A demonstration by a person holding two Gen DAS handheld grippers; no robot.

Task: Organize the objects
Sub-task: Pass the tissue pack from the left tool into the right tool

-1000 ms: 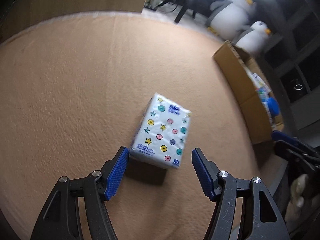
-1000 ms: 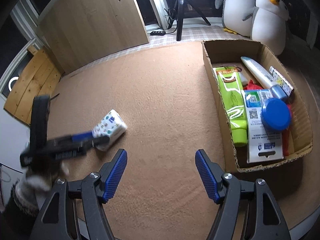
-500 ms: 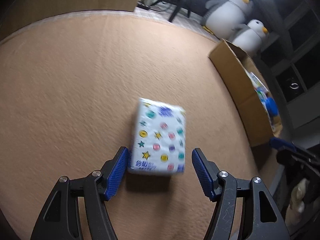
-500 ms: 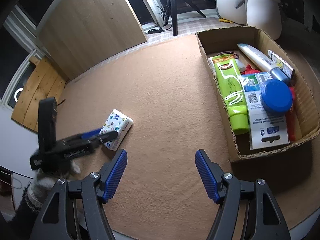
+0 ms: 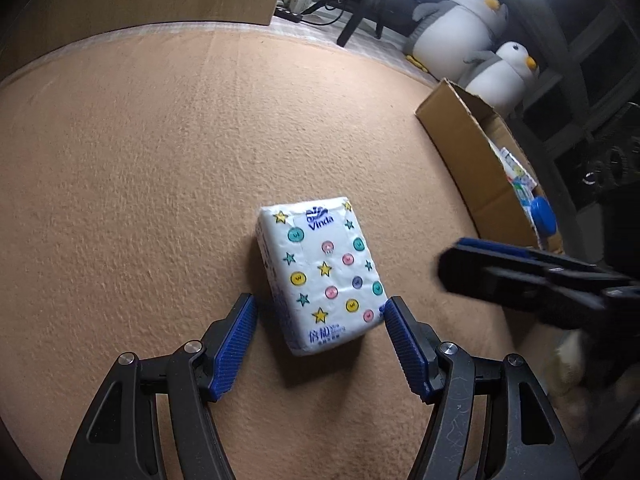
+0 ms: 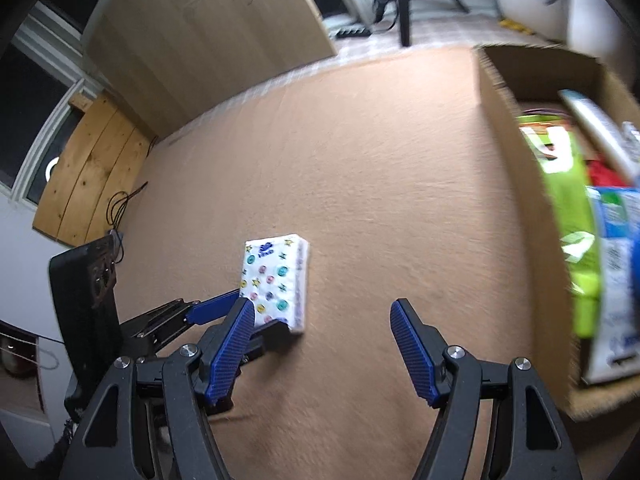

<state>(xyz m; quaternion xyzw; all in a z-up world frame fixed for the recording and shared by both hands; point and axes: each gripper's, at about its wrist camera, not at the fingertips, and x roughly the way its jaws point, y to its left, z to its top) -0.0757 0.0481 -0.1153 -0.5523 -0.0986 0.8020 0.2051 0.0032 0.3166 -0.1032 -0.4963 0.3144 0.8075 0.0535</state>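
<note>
A white tissue pack [image 5: 326,274] printed with coloured stars and buttons lies flat on the tan carpet. My left gripper [image 5: 320,316] is open, its blue pads on either side of the pack's near end, not pressing it. The pack also shows in the right wrist view [image 6: 276,280], with the left gripper [image 6: 240,312] around its near end. My right gripper [image 6: 322,320] is open and empty, low over the carpet just right of the pack. It appears blurred in the left wrist view [image 5: 532,280].
An open cardboard box [image 6: 516,152] stands at the right, holding a green tube [image 6: 568,200], a blue-lidded jar and other packets. The box also shows in the left wrist view [image 5: 460,136]. Two plush penguins [image 5: 468,20] sit behind it. A wooden panel [image 6: 208,32] stands at the back.
My left gripper has moved forward so its pads now flank the tissue pack. My right gripper has swung left and lower, toward the pack and away from the box.
</note>
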